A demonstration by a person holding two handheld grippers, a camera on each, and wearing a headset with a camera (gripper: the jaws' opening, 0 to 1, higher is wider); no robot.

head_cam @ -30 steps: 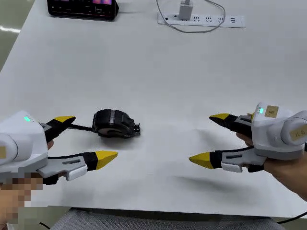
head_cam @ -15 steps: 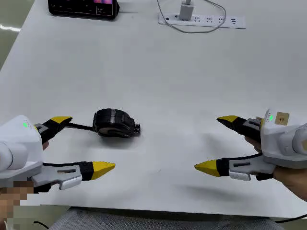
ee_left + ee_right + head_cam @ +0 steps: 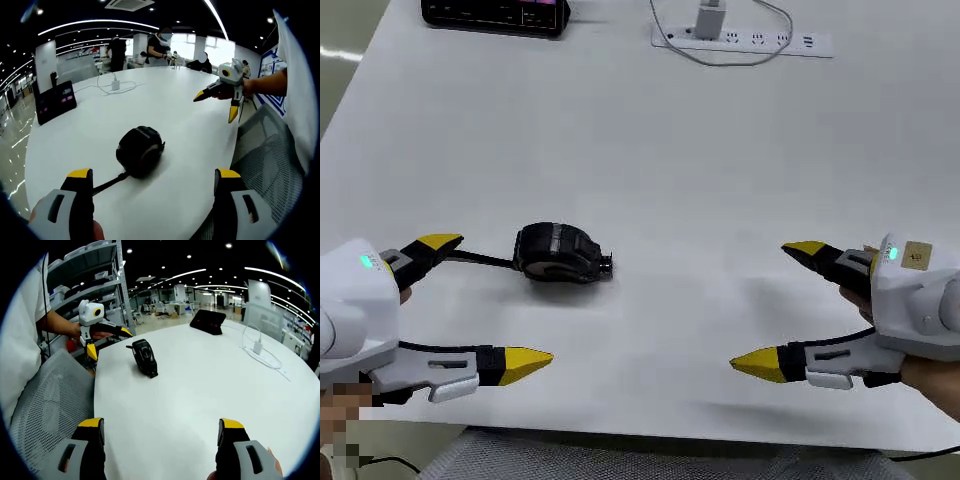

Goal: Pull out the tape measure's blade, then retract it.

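The left gripper has its yellow fingertips wide apart with nothing between them, and the right gripper likewise holds its two yellow tips spread and empty. Both hover low over the near part of the white table, left one at the near left, right one at the near right, well apart and pointing inward toward each other. Just beyond the left gripper's farther jaw lies the tape measure, a black case resting on the tabletop, apart from both grippers. In the left gripper view it sits ahead between the two jaws, nearer the left one. The blade's end hook sits against the case on the side toward the right gripper, with no blade drawn out. A thin black strap runs from the opposite end of the case toward the left gripper's farther jaw tip; whether it touches that tip cannot be told. In the right gripper view the tape measure lies far ahead on the left, near the other gripper. At the far edge of the table a white power strip holds a white charger with a looping cable, and a dark screen device stands at the far left. A grey mesh chair shows below the table's near edge.
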